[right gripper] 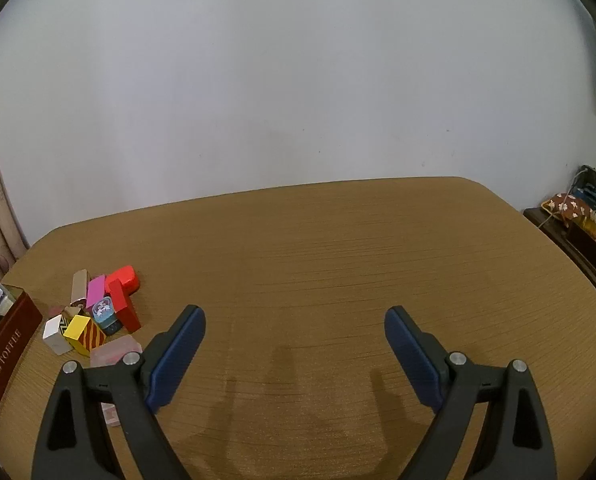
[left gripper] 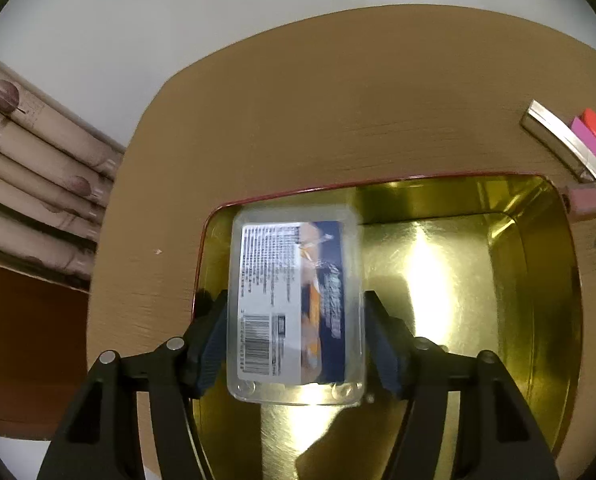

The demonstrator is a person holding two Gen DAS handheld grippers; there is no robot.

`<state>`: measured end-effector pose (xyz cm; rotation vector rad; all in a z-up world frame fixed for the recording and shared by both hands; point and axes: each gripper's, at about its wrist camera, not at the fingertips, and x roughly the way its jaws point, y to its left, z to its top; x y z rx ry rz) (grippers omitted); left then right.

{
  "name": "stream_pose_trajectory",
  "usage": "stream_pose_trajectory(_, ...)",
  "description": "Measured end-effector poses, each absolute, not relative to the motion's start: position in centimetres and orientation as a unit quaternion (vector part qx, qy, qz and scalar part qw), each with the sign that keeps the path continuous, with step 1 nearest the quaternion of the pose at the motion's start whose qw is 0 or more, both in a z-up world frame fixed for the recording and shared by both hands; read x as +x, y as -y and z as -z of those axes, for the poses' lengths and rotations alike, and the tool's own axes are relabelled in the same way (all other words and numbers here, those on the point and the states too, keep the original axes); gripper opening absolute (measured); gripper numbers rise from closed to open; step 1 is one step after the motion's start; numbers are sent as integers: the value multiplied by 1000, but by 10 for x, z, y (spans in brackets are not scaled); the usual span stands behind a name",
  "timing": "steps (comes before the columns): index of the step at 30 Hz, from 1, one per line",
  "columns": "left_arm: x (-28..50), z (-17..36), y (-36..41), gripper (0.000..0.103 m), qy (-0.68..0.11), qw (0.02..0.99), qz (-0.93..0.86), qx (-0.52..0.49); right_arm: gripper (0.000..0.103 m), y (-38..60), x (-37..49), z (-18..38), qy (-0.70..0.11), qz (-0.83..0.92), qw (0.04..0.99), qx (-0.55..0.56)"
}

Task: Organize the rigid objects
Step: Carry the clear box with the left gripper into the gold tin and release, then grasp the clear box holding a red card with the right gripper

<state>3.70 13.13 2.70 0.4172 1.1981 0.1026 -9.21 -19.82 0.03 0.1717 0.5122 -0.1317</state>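
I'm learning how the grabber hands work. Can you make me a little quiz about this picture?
1. True or false: the left gripper holds a clear plastic case.
2. What is under that case? A) gold tin B) pile of blocks C) bare table
3. Fill in: the right gripper is ____ above the table.

Key: 1 true. 2 A. 3 open; its fingers are wide apart with nothing between them, and the pile of blocks sits off to its left.
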Motion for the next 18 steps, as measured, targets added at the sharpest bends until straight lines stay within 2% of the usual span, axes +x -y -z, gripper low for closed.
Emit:
stream_pose_trajectory(6,11,-56,-124,68,-519,830,-46,197,94,194,-84,2,-279,40,957,74)
stream_pose_trajectory(10,-18,-94,-132,69,-488,860,-59,136,94,170,-87,-7,-309,-39,948,65)
stream_pose_trajectory(12,-46,-116,-137,75,-461,879,-77,90,94,148,-88,-13,-323,-80,942,41)
stream_pose_trajectory(14,-88,-132,-142,76,-439,893,-92,35,94,124,-80,-15,-352,-114,929,3)
stream_pose_trajectory(16,-120,-137,-144,87,-428,899,-91,4,94,103,-73,-14,-370,-130,919,-35)
stream_pose_trajectory(18,-152,-133,-153,91,-425,899,-101,-15,94,88,-66,-12,-383,-135,911,-68)
